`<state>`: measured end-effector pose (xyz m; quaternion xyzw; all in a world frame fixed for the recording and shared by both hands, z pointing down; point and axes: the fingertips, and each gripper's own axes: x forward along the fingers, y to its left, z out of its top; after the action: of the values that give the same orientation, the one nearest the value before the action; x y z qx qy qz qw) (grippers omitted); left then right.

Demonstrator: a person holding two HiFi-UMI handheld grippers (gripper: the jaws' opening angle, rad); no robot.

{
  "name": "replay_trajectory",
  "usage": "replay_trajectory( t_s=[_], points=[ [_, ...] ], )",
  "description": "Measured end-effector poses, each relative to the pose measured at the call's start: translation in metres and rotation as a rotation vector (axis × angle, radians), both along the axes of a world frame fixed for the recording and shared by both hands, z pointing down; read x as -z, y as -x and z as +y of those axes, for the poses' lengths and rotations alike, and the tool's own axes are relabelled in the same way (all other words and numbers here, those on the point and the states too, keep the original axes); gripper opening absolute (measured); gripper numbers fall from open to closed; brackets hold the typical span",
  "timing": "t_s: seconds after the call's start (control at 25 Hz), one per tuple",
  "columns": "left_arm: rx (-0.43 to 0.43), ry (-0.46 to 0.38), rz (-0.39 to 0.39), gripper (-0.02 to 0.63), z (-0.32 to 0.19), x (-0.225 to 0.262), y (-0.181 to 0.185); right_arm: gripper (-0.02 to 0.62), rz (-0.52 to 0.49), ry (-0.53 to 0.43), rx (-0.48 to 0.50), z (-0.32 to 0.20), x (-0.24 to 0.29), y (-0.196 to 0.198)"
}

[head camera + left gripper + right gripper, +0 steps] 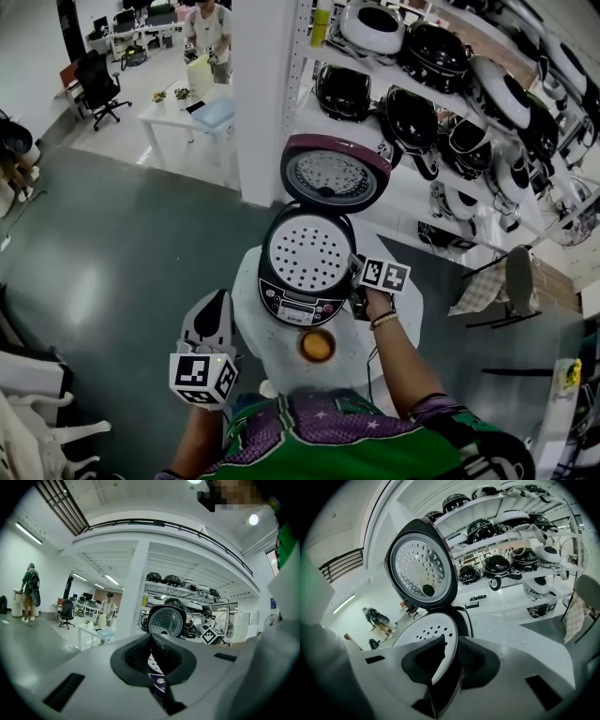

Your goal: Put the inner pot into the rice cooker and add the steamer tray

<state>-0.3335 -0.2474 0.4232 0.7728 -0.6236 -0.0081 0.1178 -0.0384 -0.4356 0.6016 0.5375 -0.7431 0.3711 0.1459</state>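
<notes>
White and dotted with holes, the steamer tray (307, 251) lies flat in the mouth of the rice cooker (298, 307) and covers it rim to rim. The inner pot cannot be seen beneath it. The cooker stands in the middle of a small round table (398, 328), and its lid (335, 174) stands open at 12 o'clock.

At about 3 o'clock of the cooker, the right gripper (356, 279) points down at the tray's edge. In the right gripper view the jaws stand a narrow way apart. The tray's rim and the cooker's dark wall run between them, and the pads do not look clamped on the rim. The left pad covers part of the rim, so whether it touches there is hard to judge.

At 8 o'clock, off the table's edge, the left gripper (217, 302) is held nearly level. Its jaws are closed together on nothing. In its own view only a sliver of the tray and the cooker's front shows above the pads.

An orange-brown round thing (317, 345) sits at 6 o'clock on the table, too small to identify. The marker cube hides the left hand.
</notes>
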Motion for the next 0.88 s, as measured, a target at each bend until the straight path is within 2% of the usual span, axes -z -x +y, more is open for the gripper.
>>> replay_trajectory(
  t_s=[0.32, 0.6, 0.72, 0.88],
  points=[
    [-0.054, -0.014, 0.008, 0.023, 0.012, 0.004, 0.000, 0.097, -0.044, -0.060, -0.053, 0.034, 0.015, -0.012],
    [-0.183, -0.002, 0.027, 0.023, 0.025, -0.004, -0.019, 0.084, -0.037, -0.110, -0.140, 0.101, 0.026, -0.042],
    [-0.227, 0.007, 0.029, 0.023, 0.032, -0.010, -0.026, 0.080, -0.026, -0.158, -0.147, 0.129, 0.035, -0.050],
    [-0.241, 0.012, 0.035, 0.023, 0.041, -0.010, -0.029, 0.072, 0.004, -0.228, -0.115, 0.158, 0.055, -0.054]
  ],
)
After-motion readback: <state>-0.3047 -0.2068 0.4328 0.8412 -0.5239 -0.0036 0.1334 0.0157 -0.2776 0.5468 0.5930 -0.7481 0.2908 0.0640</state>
